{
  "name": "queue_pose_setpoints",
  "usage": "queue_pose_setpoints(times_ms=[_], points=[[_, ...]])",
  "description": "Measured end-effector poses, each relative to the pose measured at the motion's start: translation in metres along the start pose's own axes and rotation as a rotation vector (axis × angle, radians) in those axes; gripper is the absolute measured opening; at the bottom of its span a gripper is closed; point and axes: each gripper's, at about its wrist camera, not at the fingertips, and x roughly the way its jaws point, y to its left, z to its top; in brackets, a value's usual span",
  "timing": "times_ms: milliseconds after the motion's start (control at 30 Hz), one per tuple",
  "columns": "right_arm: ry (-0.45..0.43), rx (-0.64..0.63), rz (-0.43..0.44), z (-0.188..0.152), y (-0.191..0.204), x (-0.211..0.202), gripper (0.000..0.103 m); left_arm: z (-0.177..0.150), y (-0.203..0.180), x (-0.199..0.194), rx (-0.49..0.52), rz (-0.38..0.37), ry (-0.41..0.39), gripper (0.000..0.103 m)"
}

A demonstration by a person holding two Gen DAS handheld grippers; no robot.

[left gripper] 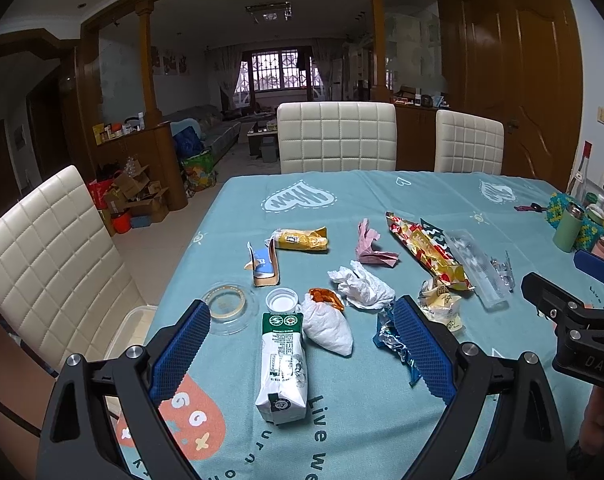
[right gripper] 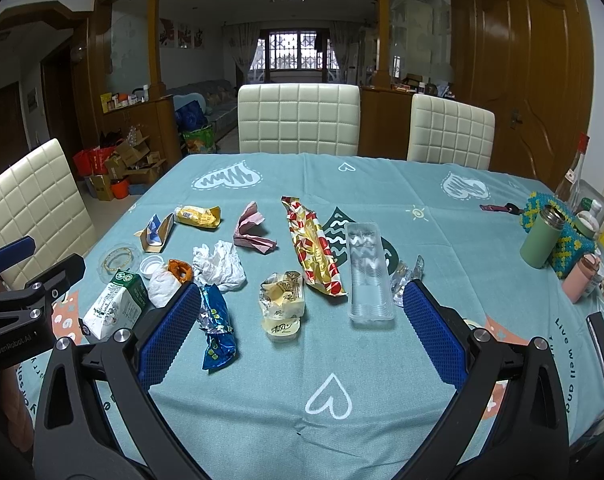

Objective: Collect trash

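Observation:
Trash lies scattered on a teal tablecloth [right gripper: 342, 360]. My left gripper [left gripper: 297, 344] is open, its blue pads either side of a green-and-white milk carton [left gripper: 281, 364] and a white wad [left gripper: 328, 326]. My right gripper [right gripper: 297, 336] is open and empty above a yellow tissue pack [right gripper: 281, 304], with a blue foil wrapper [right gripper: 215, 332] by its left finger. Farther off lie a crumpled white tissue [right gripper: 219, 266], pink paper [right gripper: 251, 232], a red-gold wrapper [right gripper: 316, 252], a clear plastic tray [right gripper: 370, 276] and a yellow packet [right gripper: 199, 216].
A clear lid [left gripper: 225, 306] and a white cap [left gripper: 281, 302] sit near the left table edge. Cups, bottles and a knitted holder [right gripper: 558, 236] crowd the right side. White chairs [right gripper: 297, 120] stand around the table. A phone [right gripper: 600, 348] lies at the right edge.

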Motion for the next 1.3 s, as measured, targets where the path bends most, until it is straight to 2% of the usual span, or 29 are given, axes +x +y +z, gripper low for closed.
queue_pose_setpoints(times_ms=[1300], points=[[0.005,0.002,0.001,-0.0014,0.0004,0.0014,0.100,-0.0029,-0.0011,0.0025,-0.004,-0.012,0.012,0.091]])
